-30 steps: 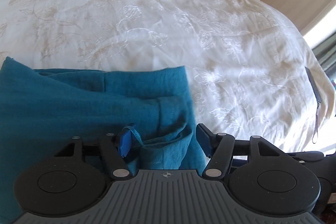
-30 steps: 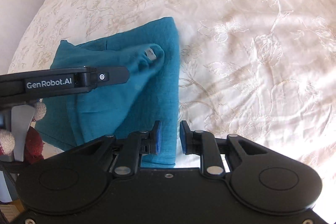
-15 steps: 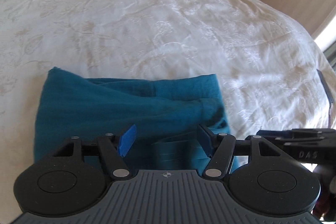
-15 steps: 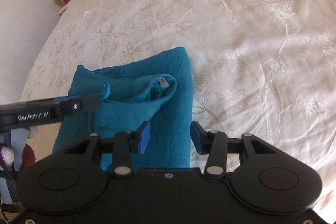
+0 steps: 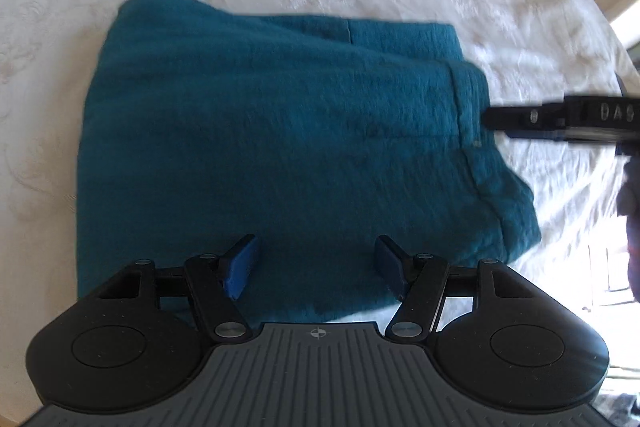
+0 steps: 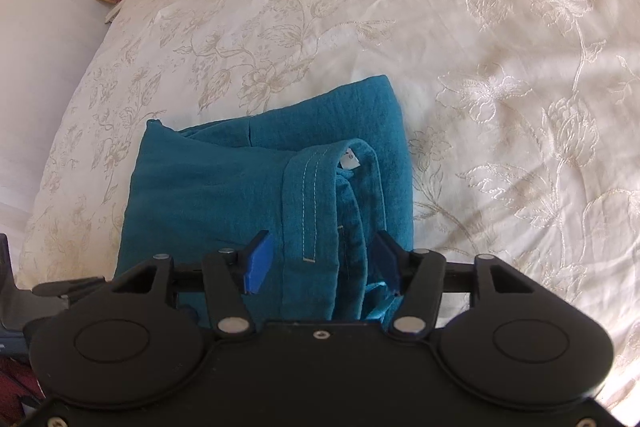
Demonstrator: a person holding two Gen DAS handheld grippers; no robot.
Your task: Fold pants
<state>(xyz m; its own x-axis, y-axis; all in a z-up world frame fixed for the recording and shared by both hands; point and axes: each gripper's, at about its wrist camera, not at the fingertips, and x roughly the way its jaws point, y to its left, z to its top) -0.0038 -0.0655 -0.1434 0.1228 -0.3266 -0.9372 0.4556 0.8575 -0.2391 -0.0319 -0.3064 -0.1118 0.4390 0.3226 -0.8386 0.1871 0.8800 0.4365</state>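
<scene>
Both the left gripper (image 5: 316, 267) and right gripper (image 6: 320, 261) have just let go, jaws now spread empty above the teal pants (image 5: 280, 147), which lie folded on the bedspread (image 6: 500, 87), apparently finished.

The left gripper (image 5: 316, 267) has a ribbed grey housing marked with a small white crosshair, flanked by two round black discs with circular insets. Black linkage arms with silver rivets carry its fingers (image 5: 239, 269), which end in bright blue pads. The right gripper (image 6: 322, 263) has the same build with a plain black housing, a silver screw at its centre edge and blue-padded fingers (image 6: 258, 263). Seen side-on from the left wrist, it shows white letters "DAS".
</scene>
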